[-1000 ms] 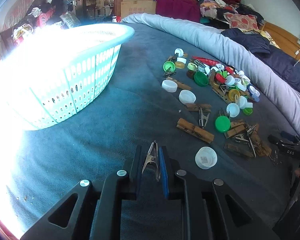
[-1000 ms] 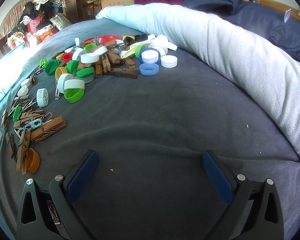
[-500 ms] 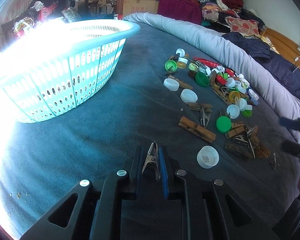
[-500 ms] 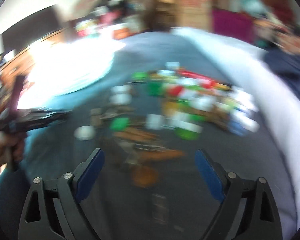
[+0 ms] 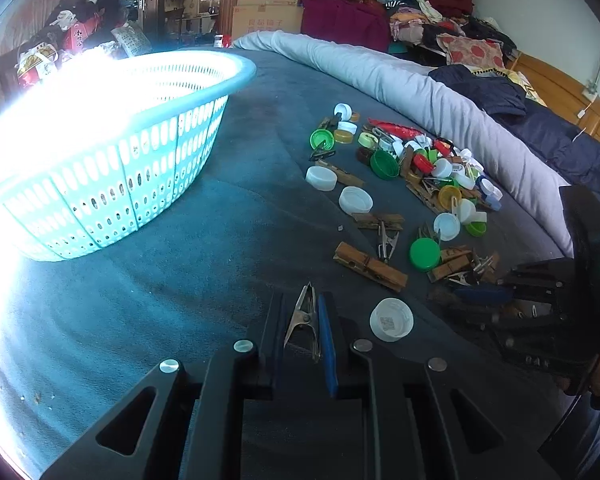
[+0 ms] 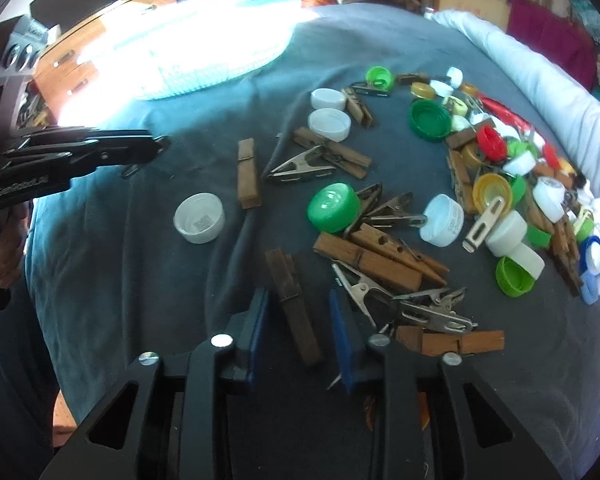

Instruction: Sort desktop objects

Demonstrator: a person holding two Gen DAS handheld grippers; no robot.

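My left gripper is shut on a metal clip and holds it above the blue blanket, right of the turquoise basket. It also shows in the right wrist view at the left. My right gripper has its jaws partly closed around a dark wooden clothespin lying on the blanket; I cannot tell if the pads touch it. Its body shows in the left wrist view. A pile of bottle caps, wooden clothespins and metal clips lies to the right.
A white cap lies open side up left of the right gripper. A rolled light duvet borders the pile on the far side. The basket is washed out by glare in the right wrist view.
My right gripper has swung left over the pile, come down and narrowed its jaws around the dark clothespin. My left gripper still holds the metal clip and has shifted only slightly.
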